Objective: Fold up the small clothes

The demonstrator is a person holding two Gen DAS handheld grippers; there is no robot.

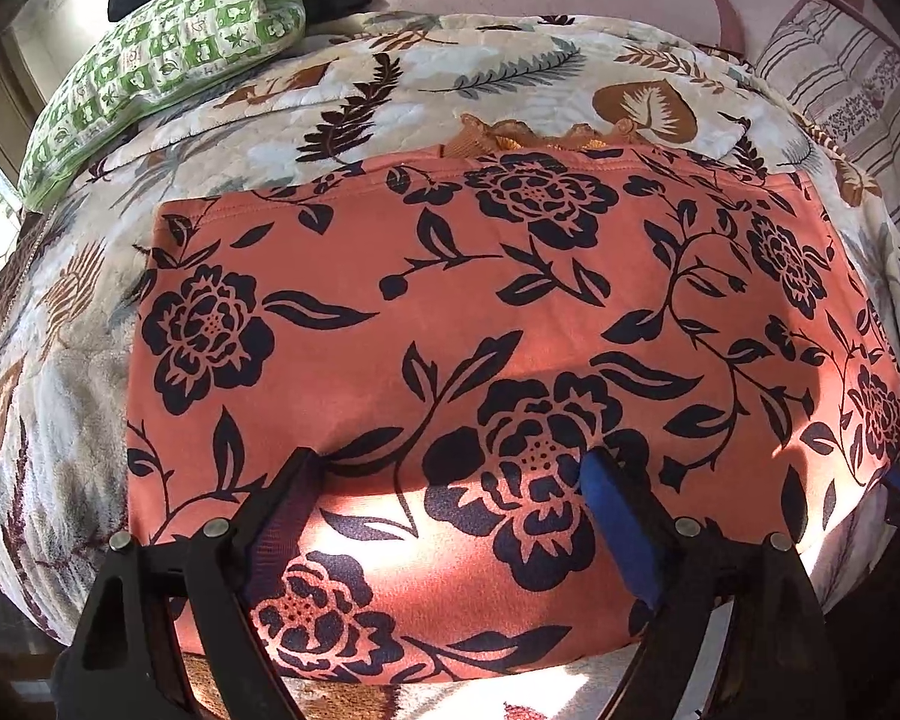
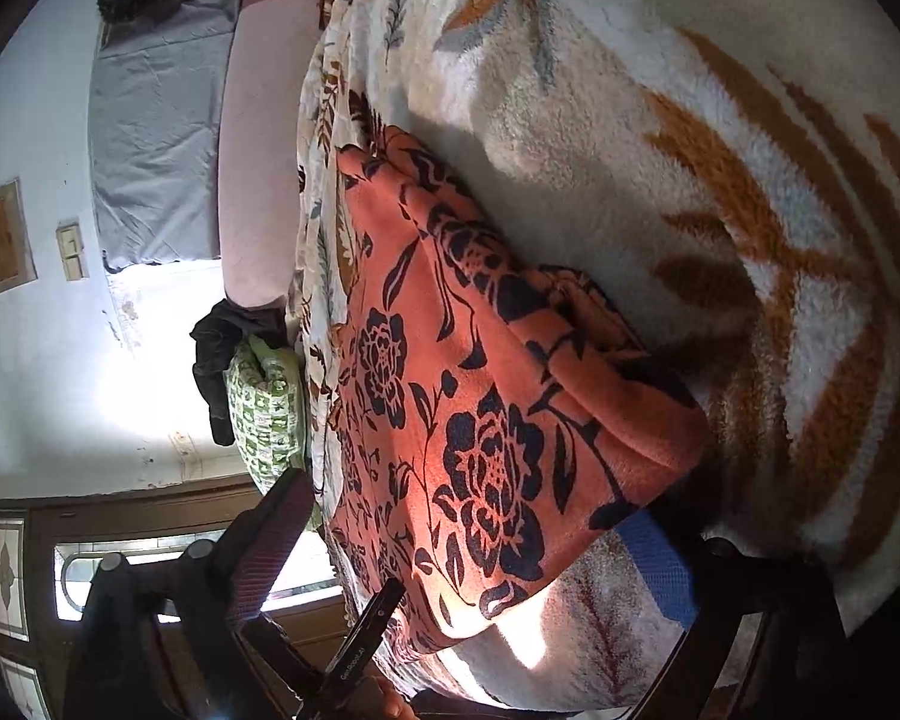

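Left wrist view: garment [image 1: 450, 324], orange with dark floral print, lies spread flat across the middle of the frame on the leaf-print blanket [image 1: 390, 96] of the bed. Green pillow [image 1: 162, 60] at upper left. Left gripper [image 1: 450, 468] sits low at the frame's bottom, jaws wide apart, both fingers over the near part of the cloth, nothing pinched between them.

Right wrist view (camera rolled sideways): garment [image 2: 480, 396] runs from centre to lower centre; its right side shows stacked layers, so at least one fold looks to be in. Right gripper [image 2: 456, 540] has jaws wide apart, straddling the near corner of the cloth; the blue finger [image 2: 654, 564] is at or just under the edge, contact unclear. Nothing gripped.

Handling judgement: light, soft, napped fabric; limp, will drape and sag, likely clings a little to the fleecy blanket. Best taken at hemmed edges or corners, pinching all layers together so the lower ones do not slide out.
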